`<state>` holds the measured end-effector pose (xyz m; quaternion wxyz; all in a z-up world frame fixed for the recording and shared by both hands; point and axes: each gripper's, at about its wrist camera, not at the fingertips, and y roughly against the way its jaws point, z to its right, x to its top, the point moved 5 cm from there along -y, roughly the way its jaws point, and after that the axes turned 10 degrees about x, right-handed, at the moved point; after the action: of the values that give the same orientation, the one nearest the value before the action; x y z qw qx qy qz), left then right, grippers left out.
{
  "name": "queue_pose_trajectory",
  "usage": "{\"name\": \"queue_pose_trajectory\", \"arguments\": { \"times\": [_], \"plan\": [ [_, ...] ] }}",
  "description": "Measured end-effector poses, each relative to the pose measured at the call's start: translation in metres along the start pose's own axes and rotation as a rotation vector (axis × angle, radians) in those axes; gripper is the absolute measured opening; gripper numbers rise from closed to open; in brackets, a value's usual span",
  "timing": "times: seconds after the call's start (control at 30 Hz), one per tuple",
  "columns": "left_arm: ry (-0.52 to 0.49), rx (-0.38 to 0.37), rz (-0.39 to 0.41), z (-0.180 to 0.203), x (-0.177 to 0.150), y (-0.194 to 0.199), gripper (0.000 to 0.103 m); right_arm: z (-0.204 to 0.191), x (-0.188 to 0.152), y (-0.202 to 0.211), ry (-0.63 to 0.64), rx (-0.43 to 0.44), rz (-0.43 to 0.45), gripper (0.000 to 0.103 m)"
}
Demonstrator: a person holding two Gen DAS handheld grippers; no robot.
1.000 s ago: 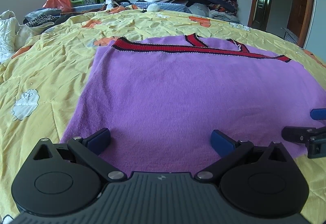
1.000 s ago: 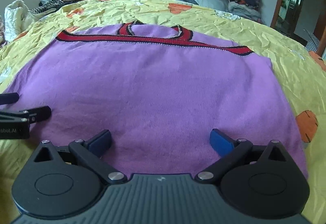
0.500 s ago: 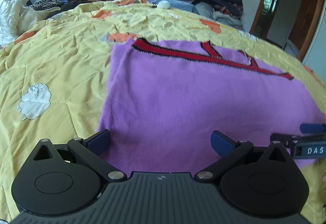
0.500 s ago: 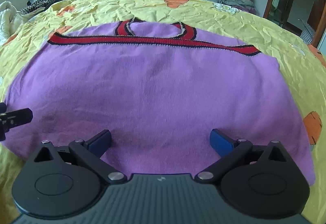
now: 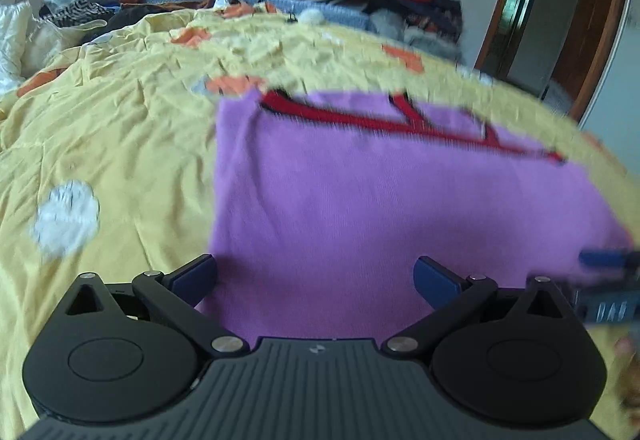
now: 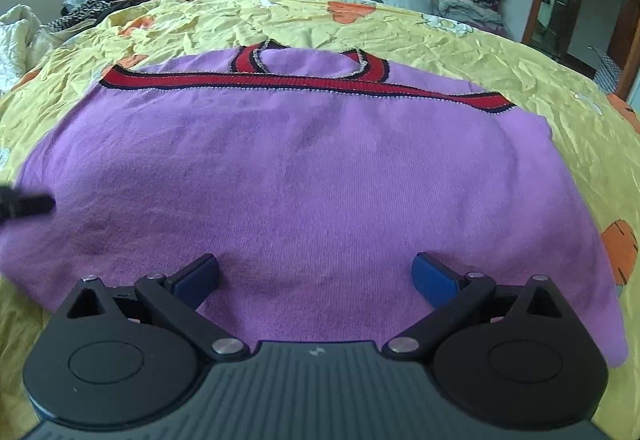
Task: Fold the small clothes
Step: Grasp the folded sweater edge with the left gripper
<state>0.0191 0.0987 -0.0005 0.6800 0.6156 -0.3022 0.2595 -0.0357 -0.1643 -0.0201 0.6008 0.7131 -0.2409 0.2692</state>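
Since a second ago the left gripper (image 5: 316, 274) has slid toward the left side of the purple sweater (image 6: 304, 175), so that the garment's left border now runs up from its left finger, and the view is smeared with motion; the right gripper (image 6: 316, 272) has shifted toward the right near corner. The sweater lies flat on the yellow bedspread (image 6: 460, 35), its red trim (image 6: 304, 81) toward the far edge of the bed, its hem toward the near edge. Both sets of jaws are spread wide and hold nothing. To fold well, each gripper should probably settle on its own hem corner, pinch both layers of knit without catching the bedspread beneath, then lift evenly so the hem stays straight on its way to the trim.
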Motion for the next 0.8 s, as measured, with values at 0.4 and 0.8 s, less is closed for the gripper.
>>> {"name": "queue_pose_trajectory", "arguments": {
  "times": [0.4,0.8],
  "plan": [
    [0.287,-0.351,-0.224,-0.081,0.1,-0.108,0.103,-0.032,-0.004,0.01,0.208,-0.135,0.079,0.103],
    [0.097,-0.487,-0.403,-0.045,0.13,-0.152,0.074,-0.101,0.005,0.006,0.293,0.067,0.087,0.103]
  ]
}}
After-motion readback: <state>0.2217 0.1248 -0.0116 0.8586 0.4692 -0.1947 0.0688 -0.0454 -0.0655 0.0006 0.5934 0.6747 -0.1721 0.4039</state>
